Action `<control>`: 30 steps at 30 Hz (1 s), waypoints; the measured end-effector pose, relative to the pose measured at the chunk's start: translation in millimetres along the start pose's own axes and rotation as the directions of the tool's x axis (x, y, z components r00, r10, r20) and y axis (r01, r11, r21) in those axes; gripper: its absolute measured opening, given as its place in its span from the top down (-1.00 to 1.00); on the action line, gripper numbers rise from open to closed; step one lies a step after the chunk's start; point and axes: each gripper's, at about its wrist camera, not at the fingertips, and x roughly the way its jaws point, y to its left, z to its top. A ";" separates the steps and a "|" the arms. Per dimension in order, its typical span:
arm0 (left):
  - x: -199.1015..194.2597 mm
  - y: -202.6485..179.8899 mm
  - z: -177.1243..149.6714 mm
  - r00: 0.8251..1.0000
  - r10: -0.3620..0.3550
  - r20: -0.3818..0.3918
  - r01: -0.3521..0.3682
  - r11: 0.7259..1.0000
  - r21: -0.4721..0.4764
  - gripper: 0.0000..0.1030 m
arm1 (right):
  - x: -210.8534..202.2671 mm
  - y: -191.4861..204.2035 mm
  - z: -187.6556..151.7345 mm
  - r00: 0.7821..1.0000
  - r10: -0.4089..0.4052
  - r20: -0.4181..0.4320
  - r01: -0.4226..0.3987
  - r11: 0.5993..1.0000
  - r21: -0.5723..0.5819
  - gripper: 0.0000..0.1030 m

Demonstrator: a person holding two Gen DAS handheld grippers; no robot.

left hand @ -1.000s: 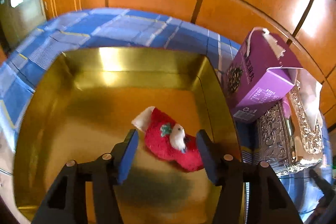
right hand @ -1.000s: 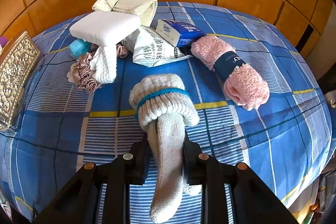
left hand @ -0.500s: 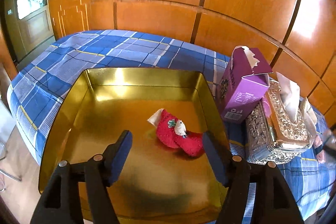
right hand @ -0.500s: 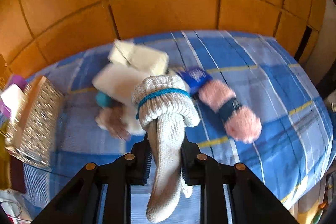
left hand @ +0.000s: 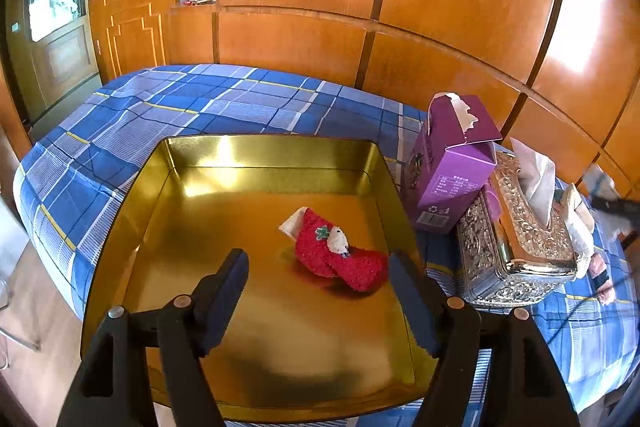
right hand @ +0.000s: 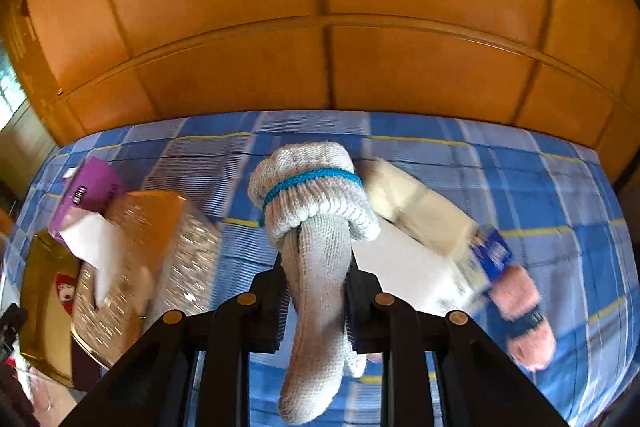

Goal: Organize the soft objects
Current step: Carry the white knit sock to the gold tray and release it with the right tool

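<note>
Right wrist: gray knit glove now higher above bedspread.

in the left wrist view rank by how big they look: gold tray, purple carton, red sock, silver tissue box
1. gold tray
2. silver tissue box and purple carton: look alike, not ranked
3. red sock

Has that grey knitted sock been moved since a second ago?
Yes. The grey sock, clamped in the right tool, has been lifted off the blue plaid bedspread and carried left toward the silver tissue box.
</note>
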 end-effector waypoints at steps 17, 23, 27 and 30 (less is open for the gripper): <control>-3.0 8.9 -6.7 1.000 -0.003 -0.008 0.003 1.000 -0.016 -0.42 | 24.3 150.2 58.2 0.973 0.227 -0.038 -0.230 0.957 -0.176 0.58; -9.6 20.4 -4.0 1.000 0.016 0.007 -0.016 0.999 -0.038 -0.45 | 22.1 211.0 67.3 0.952 0.305 -0.039 -0.304 0.919 -0.251 0.58; -14.8 32.8 -2.2 0.999 0.043 0.022 -0.042 0.997 -0.058 -0.47 | 18.7 247.2 62.3 0.930 0.360 -0.069 -0.363 0.880 -0.307 0.58; -18.4 42.9 -0.6 0.996 0.075 0.038 -0.072 0.994 -0.082 -0.49 | 17.4 273.6 46.8 0.907 0.405 -0.114 -0.418 0.834 -0.360 0.58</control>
